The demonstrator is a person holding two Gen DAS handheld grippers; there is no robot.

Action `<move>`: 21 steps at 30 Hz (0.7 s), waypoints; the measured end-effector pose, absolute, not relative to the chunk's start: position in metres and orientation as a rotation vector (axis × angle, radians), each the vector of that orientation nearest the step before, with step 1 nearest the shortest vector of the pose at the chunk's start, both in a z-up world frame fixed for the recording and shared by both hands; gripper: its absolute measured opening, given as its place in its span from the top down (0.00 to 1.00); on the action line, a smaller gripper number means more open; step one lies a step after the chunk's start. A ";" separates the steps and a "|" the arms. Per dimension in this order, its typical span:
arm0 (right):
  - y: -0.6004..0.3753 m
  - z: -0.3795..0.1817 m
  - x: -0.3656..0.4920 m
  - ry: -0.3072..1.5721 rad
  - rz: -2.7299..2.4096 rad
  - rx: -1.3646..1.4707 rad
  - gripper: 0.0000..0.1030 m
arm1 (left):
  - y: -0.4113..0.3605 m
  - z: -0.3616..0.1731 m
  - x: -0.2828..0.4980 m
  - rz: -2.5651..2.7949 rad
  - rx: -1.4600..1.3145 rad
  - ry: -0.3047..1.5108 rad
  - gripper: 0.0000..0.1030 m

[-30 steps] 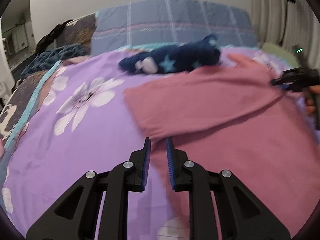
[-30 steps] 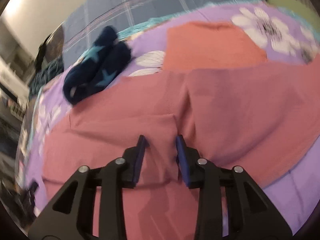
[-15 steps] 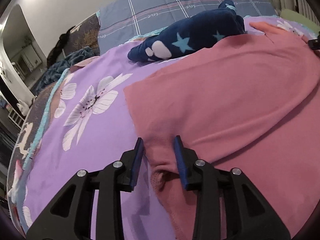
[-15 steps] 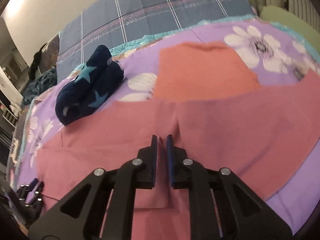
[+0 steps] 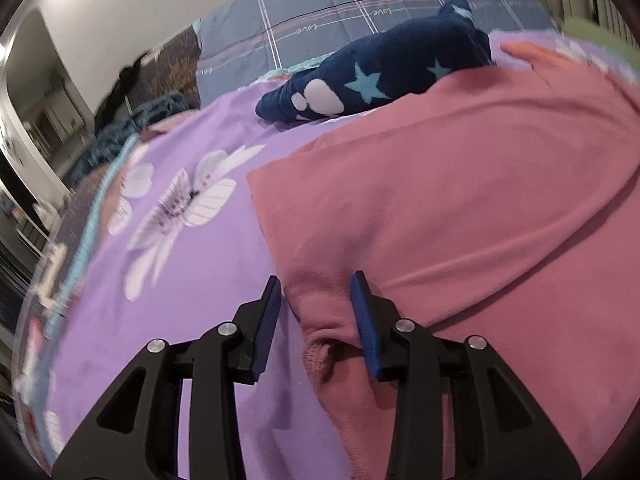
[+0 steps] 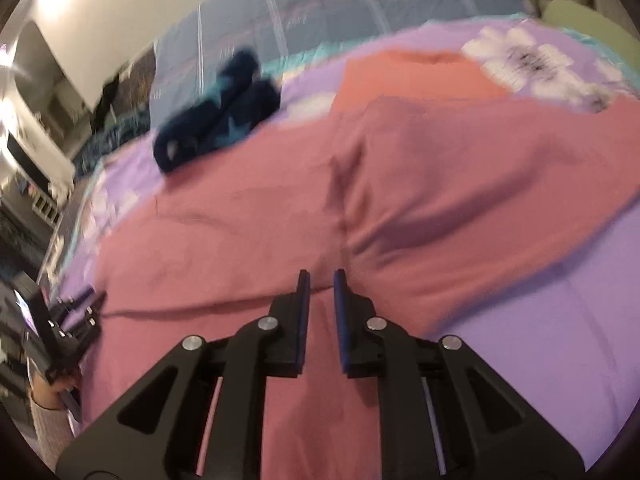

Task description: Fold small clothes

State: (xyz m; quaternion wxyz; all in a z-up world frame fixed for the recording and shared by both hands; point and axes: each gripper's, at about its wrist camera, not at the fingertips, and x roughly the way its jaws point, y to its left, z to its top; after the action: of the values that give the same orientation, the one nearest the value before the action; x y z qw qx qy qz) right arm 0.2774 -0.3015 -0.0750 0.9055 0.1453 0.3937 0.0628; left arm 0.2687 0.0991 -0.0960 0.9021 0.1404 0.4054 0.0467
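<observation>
A dusty-pink garment (image 5: 440, 200) lies spread on the purple flowered bedspread (image 5: 180, 280); it also fills the right wrist view (image 6: 400, 200). My left gripper (image 5: 318, 288) is open, its jaws astride the bunched left edge of the pink garment. My right gripper (image 6: 320, 280) has its jaws nearly together over a fold of the same garment; whether cloth is pinched between them is unclear. The left gripper also shows at the left edge of the right wrist view (image 6: 80, 304).
A navy star-patterned fleece item (image 5: 380, 76) lies beyond the pink garment. A folded orange garment (image 6: 416, 76) lies at the back. A grey plaid pillow (image 5: 360, 20) is at the head of the bed. The bed's left edge (image 5: 92, 216) drops off.
My left gripper opened and moved onto the garment's left edge. My right gripper closed to a narrow gap, then pulled back slightly toward the near side; the view is blurred.
</observation>
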 end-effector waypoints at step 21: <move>-0.538 -0.075 0.325 0.653 -0.686 0.859 0.88 | 0.037 -0.097 0.297 -0.167 0.169 0.874 0.31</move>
State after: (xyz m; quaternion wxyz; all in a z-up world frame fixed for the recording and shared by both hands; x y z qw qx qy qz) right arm 0.3249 -0.5378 -0.0746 0.8025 0.4008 0.3048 -0.3202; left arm 0.2968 0.0374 -0.0971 0.8992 0.0815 0.4223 -0.0805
